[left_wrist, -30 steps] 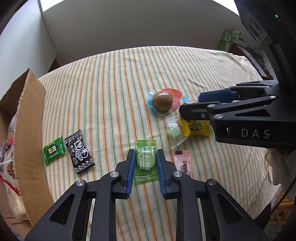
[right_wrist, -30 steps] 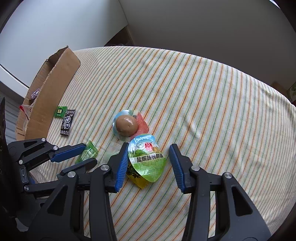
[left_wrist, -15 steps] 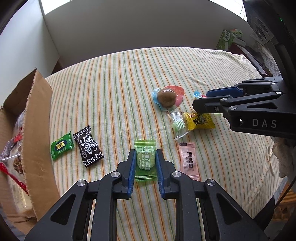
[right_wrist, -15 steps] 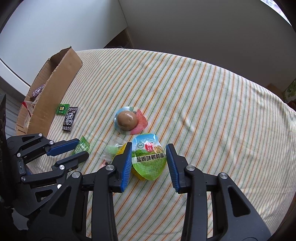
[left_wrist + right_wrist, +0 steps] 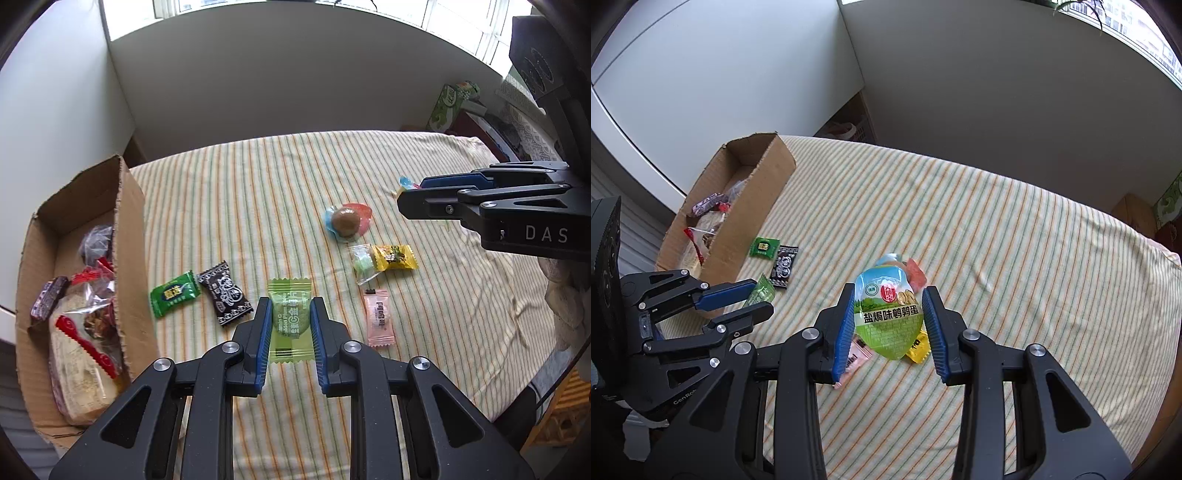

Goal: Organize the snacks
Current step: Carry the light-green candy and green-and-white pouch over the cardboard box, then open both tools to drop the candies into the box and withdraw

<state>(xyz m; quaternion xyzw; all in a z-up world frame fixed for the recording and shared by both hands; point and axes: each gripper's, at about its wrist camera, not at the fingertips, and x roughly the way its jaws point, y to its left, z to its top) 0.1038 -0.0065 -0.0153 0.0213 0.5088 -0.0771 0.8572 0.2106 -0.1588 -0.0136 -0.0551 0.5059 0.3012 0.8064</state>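
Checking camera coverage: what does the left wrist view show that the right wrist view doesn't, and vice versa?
Left wrist only: the left gripper head-on, shut on the light green plum candy, and the brown egg pack and clear green candy lying uncovered.
Right wrist only: the right gripper head-on, shut on the green quail egg pouch, which hides most of those loose snacks.
Both: the cardboard box, dark green candy, black candy, pink sachet, yellow candy and striped cloth.
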